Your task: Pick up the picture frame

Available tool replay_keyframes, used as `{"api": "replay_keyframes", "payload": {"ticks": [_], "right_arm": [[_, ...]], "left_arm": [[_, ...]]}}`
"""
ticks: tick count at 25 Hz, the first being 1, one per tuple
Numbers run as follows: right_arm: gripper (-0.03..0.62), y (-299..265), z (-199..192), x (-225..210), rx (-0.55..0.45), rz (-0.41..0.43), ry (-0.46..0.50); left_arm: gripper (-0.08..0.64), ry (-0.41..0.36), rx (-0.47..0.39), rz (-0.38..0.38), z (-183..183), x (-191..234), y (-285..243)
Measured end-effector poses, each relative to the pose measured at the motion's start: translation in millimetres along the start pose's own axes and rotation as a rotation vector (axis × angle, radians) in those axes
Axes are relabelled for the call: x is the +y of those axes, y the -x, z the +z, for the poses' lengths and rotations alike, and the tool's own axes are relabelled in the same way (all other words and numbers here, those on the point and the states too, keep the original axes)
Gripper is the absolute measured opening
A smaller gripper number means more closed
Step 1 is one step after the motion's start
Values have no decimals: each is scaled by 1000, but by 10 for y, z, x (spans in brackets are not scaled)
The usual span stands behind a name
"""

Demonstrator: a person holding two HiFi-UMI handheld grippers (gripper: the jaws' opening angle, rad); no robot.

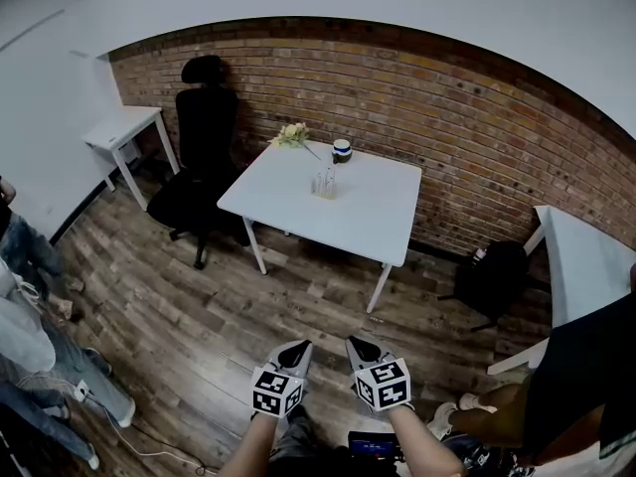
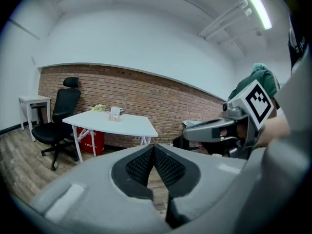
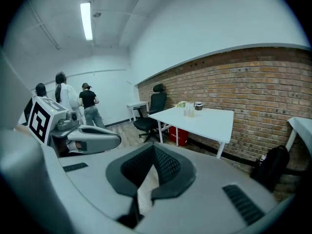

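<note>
The picture frame [image 1: 323, 183] is a small clear stand, upright near the middle of the white table [image 1: 368, 222], far ahead of both grippers. Behind it lie a pale flower bunch [image 1: 291, 135] and a small dark-banded jar [image 1: 342, 150]. My left gripper [image 1: 301, 349] and right gripper [image 1: 356, 347] are side by side low over the wooden floor, both shut with nothing in them. In the left gripper view the pads [image 2: 146, 162] meet and the frame [image 2: 115, 113] is small on the table. In the right gripper view the frame [image 3: 189, 109] stands beyond the closed pads [image 3: 163, 162].
A black office chair [image 1: 204, 157] stands at the table's left, with a small white side table [image 1: 124, 127] beyond it. A black backpack [image 1: 494, 276] sits by the brick wall, beside another white table [image 1: 586, 266]. People [image 3: 73, 101] stand at the left. A red box [image 2: 90, 139] is under the table.
</note>
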State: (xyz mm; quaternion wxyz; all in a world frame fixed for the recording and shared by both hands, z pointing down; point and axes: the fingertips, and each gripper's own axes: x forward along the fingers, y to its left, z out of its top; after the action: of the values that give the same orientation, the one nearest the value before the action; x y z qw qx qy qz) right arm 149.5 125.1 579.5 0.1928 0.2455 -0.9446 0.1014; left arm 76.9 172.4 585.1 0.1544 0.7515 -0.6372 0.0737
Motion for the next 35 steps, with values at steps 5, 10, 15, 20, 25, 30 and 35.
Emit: {"api": "replay_keyframes", "payload": {"ticks": [5, 10, 15, 20, 25, 30, 35], "right_arm": [[8, -384, 212, -34, 6, -22, -8], [8, -738, 409, 37, 9, -38, -10], [8, -987, 526, 83, 3, -55, -10], [8, -1121, 535, 70, 14, -68, -23], [8, -1241, 541, 26, 21, -73, -37], [8, -1385, 548, -109, 29, -77, -49], [8, -1628, 641, -283, 32, -78, -61]], "left_arm": [[11, -6, 8, -27, 137, 376, -165], [11, -8, 13, -49, 254, 778, -245], [11, -21, 16, -76, 307, 1031, -324], [11, -20, 29, -86, 295, 1170, -367], [12, -15, 41, -92, 278, 1282, -466], [12, -8, 48, -89, 308, 1391, -637], [11, -8, 55, -93, 386, 1554, -872]]}}
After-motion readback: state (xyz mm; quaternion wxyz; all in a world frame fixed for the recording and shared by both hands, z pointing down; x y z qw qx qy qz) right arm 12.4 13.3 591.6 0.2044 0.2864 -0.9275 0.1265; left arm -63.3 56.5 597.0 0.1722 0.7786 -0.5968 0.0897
